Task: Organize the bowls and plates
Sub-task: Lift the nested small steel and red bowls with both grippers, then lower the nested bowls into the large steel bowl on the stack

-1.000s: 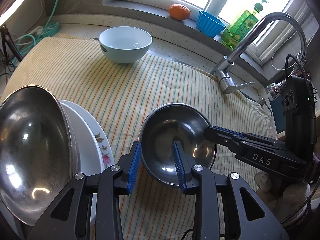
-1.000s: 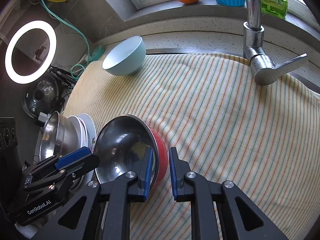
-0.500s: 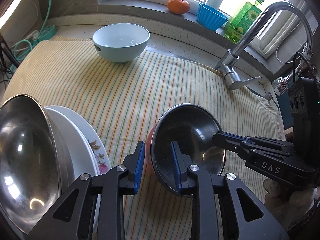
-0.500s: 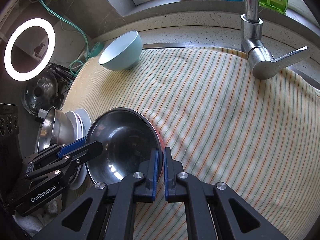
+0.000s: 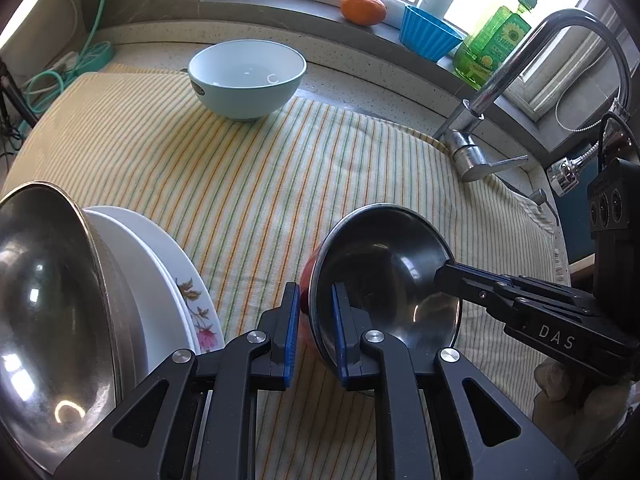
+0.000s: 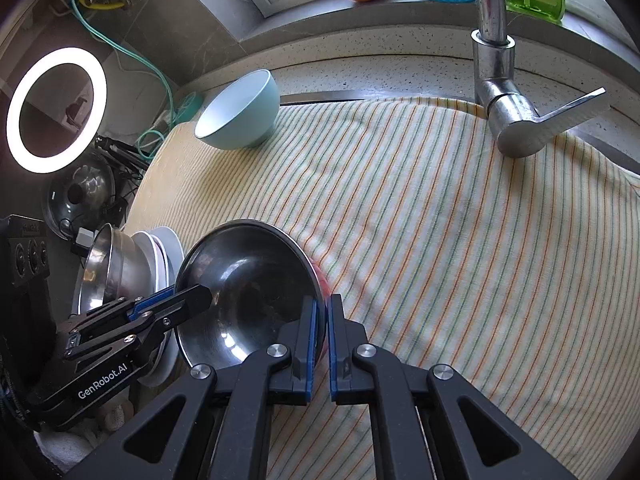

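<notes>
A steel bowl with a red outside (image 5: pixel 384 280) (image 6: pixel 248 280) is tilted above the striped cloth (image 5: pixel 240 168), held at two opposite rims. My left gripper (image 5: pixel 316 292) (image 6: pixel 200 296) straddles one rim; its jaws are closing, one pad on the red wall and one inside. My right gripper (image 6: pixel 322 300) (image 5: pixel 444 272) is shut on the other rim. A light blue bowl (image 5: pixel 246 76) (image 6: pixel 240 116) stands upright at the far edge of the cloth. At the left, a large steel bowl (image 5: pixel 40 300) (image 6: pixel 116 268) leans against white plates (image 5: pixel 160 256) (image 6: pixel 168 244), one of them floral.
A chrome tap (image 5: pixel 472 152) (image 6: pixel 504 112) rises at the back right. An orange (image 5: pixel 363 8), a blue cup (image 5: pixel 428 36) and a green soap bottle (image 5: pixel 496 40) sit on the sill. A ring light (image 6: pixel 56 108) and a pot lid (image 6: pixel 80 196) are at the left.
The steel bowl went from lying flat to tilted, its red outside now showing. Both grippers' jaws narrowed onto its rim, the right one first.
</notes>
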